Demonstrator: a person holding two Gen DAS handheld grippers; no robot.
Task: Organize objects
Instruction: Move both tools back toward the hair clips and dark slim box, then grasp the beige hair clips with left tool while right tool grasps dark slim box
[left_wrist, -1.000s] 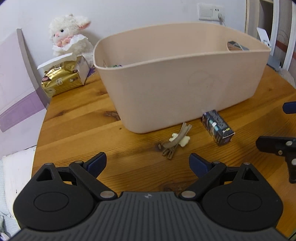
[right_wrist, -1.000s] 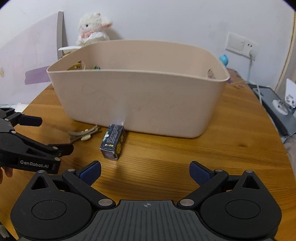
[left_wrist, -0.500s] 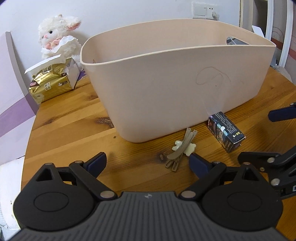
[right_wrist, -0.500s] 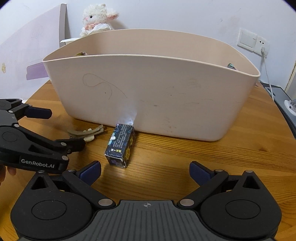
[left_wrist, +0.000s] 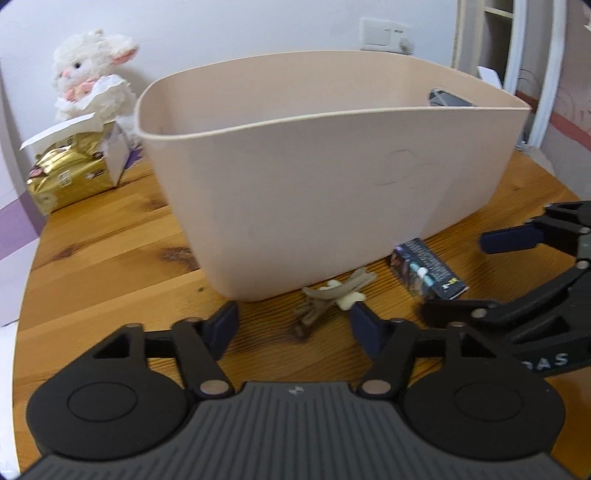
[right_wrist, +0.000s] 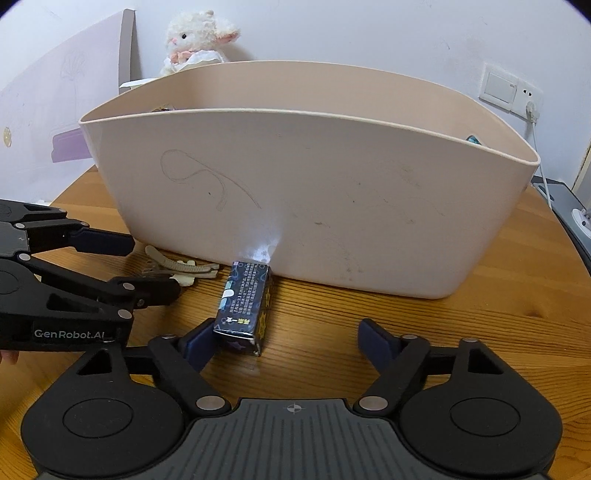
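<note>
A beige plastic tub (left_wrist: 332, 177) (right_wrist: 314, 192) stands on the round wooden table (left_wrist: 110, 251). In front of it lie a tan hair clip (left_wrist: 332, 299) (right_wrist: 177, 267) and a small dark blue box (left_wrist: 428, 273) (right_wrist: 245, 306). My left gripper (left_wrist: 295, 325) is open, low over the table, with the hair clip between its fingertips. It also shows in the right wrist view (right_wrist: 144, 266). My right gripper (right_wrist: 288, 343) is open, its left fingertip touching the box's near end. It shows in the left wrist view (left_wrist: 491, 273) around the box.
A white plush lamb (left_wrist: 92, 81) (right_wrist: 195, 40) and a gold packet (left_wrist: 70, 177) sit at the table's back left. A purple-and-white board (right_wrist: 55, 110) leans at the left. Wall sockets (right_wrist: 511, 90) and a grey device (right_wrist: 569, 206) are at the right.
Both grippers have moved forward and down toward the tub. The hair clip now lies between my left fingers, and the box now meets my right gripper's left finger.
</note>
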